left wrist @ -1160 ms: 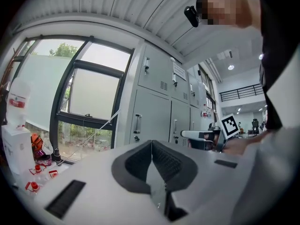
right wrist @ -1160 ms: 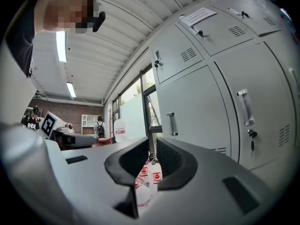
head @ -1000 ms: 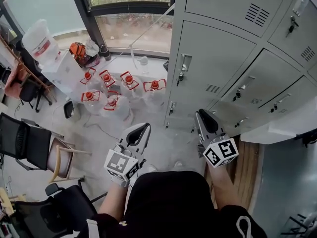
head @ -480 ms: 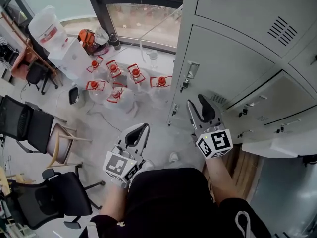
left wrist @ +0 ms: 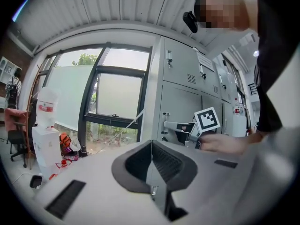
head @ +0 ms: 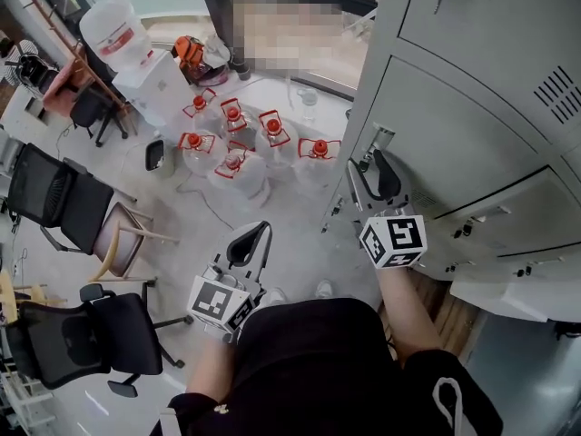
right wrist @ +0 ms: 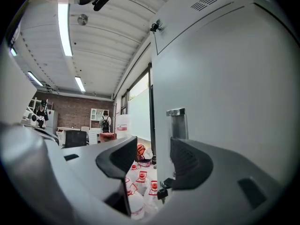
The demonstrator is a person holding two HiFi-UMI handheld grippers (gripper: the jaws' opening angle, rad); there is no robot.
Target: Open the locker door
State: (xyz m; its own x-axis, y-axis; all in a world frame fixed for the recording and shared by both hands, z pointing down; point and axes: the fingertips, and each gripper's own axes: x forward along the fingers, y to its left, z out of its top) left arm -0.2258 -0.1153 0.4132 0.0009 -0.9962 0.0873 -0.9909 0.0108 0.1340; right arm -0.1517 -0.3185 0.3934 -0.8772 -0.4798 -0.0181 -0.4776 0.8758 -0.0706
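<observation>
Jaws of the right gripper have just been opening and stand apart with nothing between them, facing the handle of the locker door at frame right (flush shut), likely to grasp it. The left gripper, closed and empty, hangs over the grey floor near the water jugs.

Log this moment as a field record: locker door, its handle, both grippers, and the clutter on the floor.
locker door: closed
handle: upright near the door's left edge, not gripped
right gripper: open, jaws have just been opening, nothing gripped, handle just ahead
left gripper: shut, empty, apart from the door
water bottles: red-capped, clustered on the floor
</observation>
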